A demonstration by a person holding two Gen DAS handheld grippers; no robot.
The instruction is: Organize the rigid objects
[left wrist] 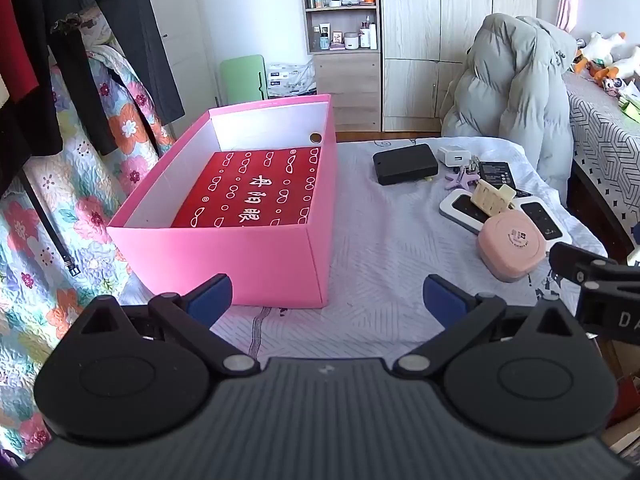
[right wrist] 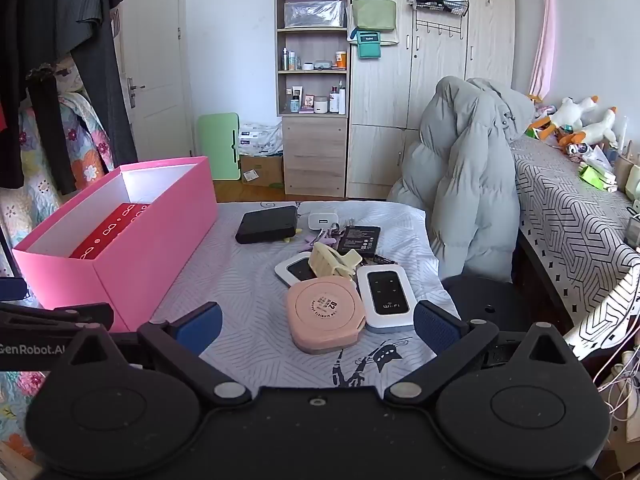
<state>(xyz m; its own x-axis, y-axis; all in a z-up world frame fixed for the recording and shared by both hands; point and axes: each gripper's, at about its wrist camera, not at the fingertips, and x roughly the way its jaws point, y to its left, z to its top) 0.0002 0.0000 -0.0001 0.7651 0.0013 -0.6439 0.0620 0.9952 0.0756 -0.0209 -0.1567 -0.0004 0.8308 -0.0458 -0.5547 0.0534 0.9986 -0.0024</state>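
Hovering low over the cloth-covered surface [right wrist: 248,292], both tools wait with nothing in them. The right hand-held gripper [right wrist: 318,322] has its jaws spread wide and empty, aimed at the round pink case [right wrist: 325,314], which lies nearest it and looks like the likely first pick. The left hand-held gripper [left wrist: 327,298] is equally wide and empty, pointing at the near corner of the pink box [left wrist: 248,256], probably ready to steady it or receive things. That box stands open on the left, with a red patterned carton [left wrist: 256,190] lying flat inside, so it seems meant as the container. The loose items sit clustered to its right, well apart from it: a white Wi-Fi router [right wrist: 386,294] touching the pink case, a cream hair clip [right wrist: 332,264] on top of a second router, a black box [right wrist: 268,224], a white charger [right wrist: 322,221] and a flat battery [right wrist: 360,240].
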